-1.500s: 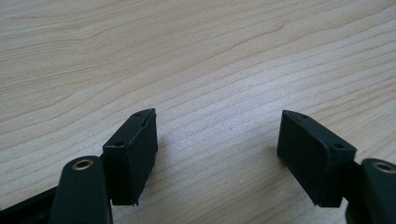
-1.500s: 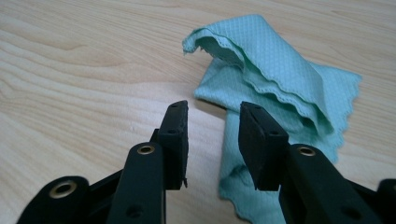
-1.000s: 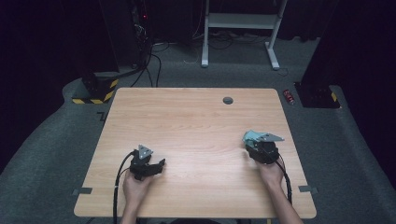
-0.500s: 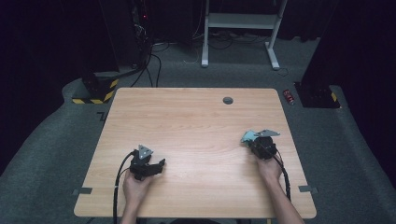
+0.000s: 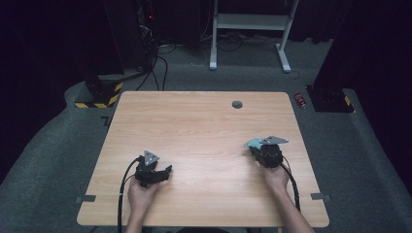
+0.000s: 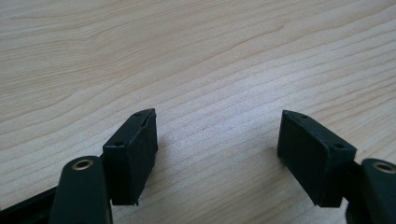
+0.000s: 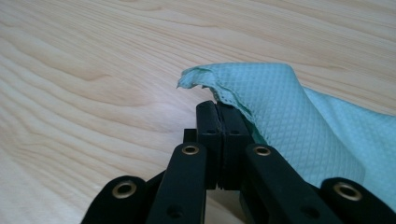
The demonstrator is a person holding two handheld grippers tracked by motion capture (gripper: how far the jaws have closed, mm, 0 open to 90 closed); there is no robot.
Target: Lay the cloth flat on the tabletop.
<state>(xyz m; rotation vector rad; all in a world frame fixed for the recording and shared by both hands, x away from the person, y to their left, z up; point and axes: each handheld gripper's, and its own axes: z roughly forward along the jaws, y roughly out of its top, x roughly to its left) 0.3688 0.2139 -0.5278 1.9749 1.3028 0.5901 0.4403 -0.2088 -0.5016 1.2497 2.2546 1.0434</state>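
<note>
Right claw (image 7: 219, 109) is clamped tight on a pale green cloth (image 7: 299, 130); in the right gripper view the jaws meet w/ no gap at centre frame, pinching the cloth's edge. The cloth bunches up over the jaw tips & drapes off to the lower right of that frame, its quilted weave clear. Wood grain of the bench (image 7: 93, 70) fills the upper & left parts.

In the high view the right claw (image 5: 256, 145) sits right of centre, lower half of frame, w/ a hand (image 5: 276, 175) behind it. The cloth (image 5: 251, 143) shows as a small pale patch at the claw's left tip, just above the bench (image 5: 204, 126).

Left claw (image 6: 217, 135) is spread wide w/ nothing between the jaws: one pad at lower left of the left gripper view, the other at lower right, bare bench (image 6: 196, 56) between. In the high view it (image 5: 165, 172) lies lower left of centre, low on the bench, well apart from the right one. Hand (image 5: 141, 194) grips it from below, cable trailing to the bottom edge.
</note>
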